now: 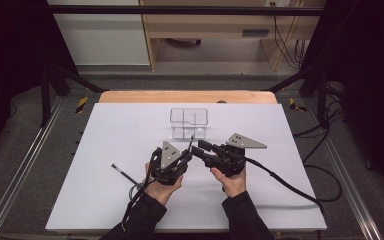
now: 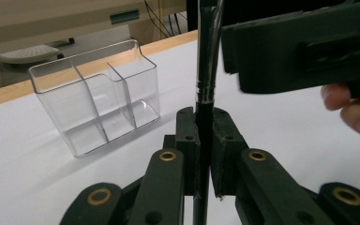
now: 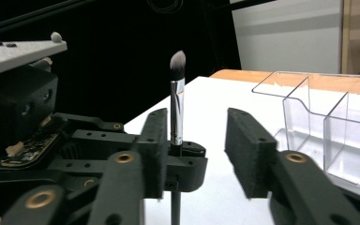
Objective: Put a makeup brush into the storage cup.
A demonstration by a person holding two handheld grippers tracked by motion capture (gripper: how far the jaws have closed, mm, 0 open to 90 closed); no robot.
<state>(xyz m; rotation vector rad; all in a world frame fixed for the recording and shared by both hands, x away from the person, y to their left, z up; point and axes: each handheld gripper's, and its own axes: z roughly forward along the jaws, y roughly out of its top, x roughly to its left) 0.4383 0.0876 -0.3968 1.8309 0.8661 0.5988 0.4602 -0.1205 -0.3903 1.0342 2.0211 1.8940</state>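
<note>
On table, clear organizer is empty and a second brush lies at left, so nothing is stowed yet. Left gripper clamps a makeup brush upright, bristles up; right gripper, jaws wide, straddles it, likely for handover.

brushes: 2 | clear organizer: 1 | tools: 2

Brush: glossy black handle, shiny metal ferrule, soft pale bristles. Organizer at twelve o'clock: clear, smooth, glossy plastic. Left gripper and right gripper: matt black plastic, brass-coloured pins. Table sheet: matt white; wooden edge beyond.
</note>
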